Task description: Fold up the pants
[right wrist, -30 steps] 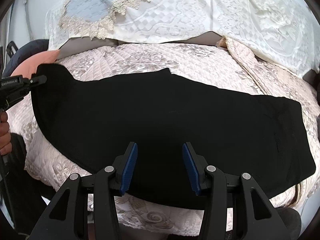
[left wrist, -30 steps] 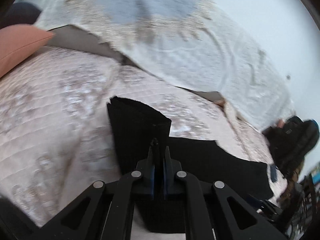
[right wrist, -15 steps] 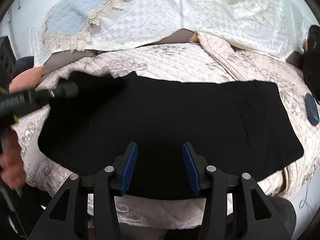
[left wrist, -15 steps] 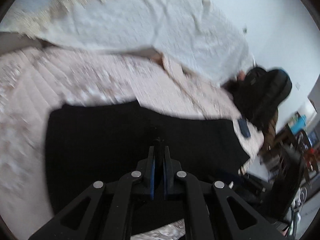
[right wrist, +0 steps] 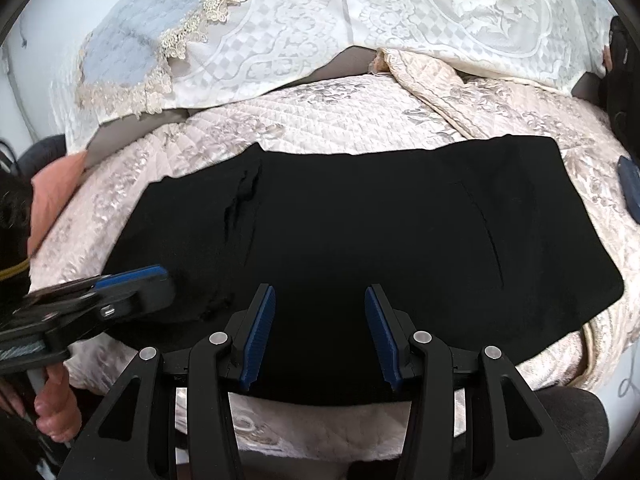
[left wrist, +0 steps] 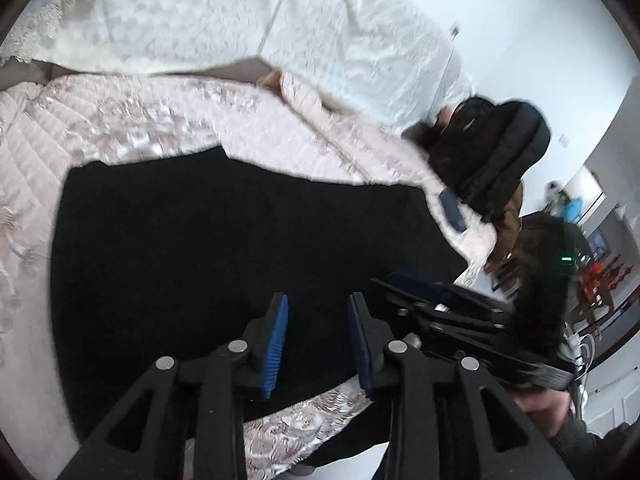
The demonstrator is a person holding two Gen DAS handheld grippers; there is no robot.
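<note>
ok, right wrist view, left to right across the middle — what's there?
Orange pillow → left tool, open, over the pants' left end → black pants flat on the quilted cover → dark blue flat object at the right edge.

pants [right wrist: 360,220] lying flat on the quilt [right wrist: 340,120], lace cover [right wrist: 360,12] behind them, cushion [right wrist: 52,188] at their left, backpack [left wrist: 488,152] on the quilt's far right, right gripper [right wrist: 320,328] over their near edge, left gripper [left wrist: 316,340] beside it at the left

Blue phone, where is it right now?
The blue phone lies on the quilt at the right wrist view's far right, just beyond the black pants.
</note>
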